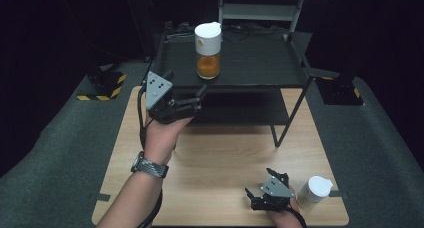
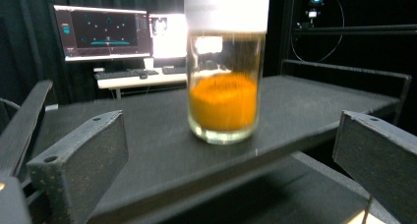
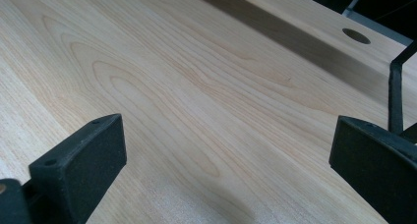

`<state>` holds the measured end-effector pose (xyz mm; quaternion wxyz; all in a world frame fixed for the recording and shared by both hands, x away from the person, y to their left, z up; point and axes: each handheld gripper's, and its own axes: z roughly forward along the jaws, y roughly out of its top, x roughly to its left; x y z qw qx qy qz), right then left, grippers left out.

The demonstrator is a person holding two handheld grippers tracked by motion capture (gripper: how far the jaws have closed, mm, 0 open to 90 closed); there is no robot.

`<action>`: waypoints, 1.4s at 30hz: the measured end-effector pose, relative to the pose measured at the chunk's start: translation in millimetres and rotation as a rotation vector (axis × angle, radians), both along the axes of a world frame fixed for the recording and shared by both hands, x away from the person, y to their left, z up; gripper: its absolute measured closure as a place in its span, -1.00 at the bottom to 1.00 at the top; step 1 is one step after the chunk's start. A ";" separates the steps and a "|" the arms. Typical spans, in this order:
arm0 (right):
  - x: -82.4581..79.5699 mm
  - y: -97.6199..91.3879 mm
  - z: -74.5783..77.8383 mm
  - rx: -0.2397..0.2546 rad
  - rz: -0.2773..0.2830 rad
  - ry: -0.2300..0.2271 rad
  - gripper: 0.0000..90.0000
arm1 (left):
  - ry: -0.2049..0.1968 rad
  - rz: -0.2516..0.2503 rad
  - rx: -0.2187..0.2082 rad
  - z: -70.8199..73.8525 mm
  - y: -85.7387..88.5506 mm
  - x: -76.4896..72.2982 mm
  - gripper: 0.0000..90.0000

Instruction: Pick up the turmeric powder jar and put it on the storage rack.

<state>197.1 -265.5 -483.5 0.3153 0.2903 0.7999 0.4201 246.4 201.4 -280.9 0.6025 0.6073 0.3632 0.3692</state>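
On the left, we hold the left gripper (image 1: 192, 99) up by the front edge of the black shelf (image 1: 260, 70). Its jaws stand wide apart and hold nothing. They point at the jar (image 1: 208, 50), which stands upright on the top of the shelf, near the front edge. The jar is glass with a white lid, and it has orange powder in the bottom part. In the left gripper view the jar (image 2: 224, 81) sits right between the two jaws, but a little way ahead, not touching them yet.

We think the next move is to slide forward and close on the jar. This could go wrong. The jar is tall and its lid end is heavy-looking, so a bump from one jaw could tip it over. The glass is smooth, so a soft squeeze could let it slip. The jaws could also hit the shelf edge if we come in too low.

On the right, the right gripper (image 1: 261, 189) rests low over the wooden worktop (image 1: 220, 153). Its jaws are open too, with only bare wood between them. Just beside it stands a small white bottle (image 1: 315, 190). A careless move of that hand could knock it off the worktop edge.
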 end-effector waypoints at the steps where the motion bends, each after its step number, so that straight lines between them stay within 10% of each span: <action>1: -0.1 0.1 -0.1 -0.001 0.000 -0.001 -1.00 | 0.002 0.000 0.003 -2.9 1.6 -2.2 -0.99; 42: -2.2 3.8 -0.4 -0.024 0.002 -0.014 -1.00 | 0.189 -0.029 0.142 -132.6 17.8 -55.9 -0.99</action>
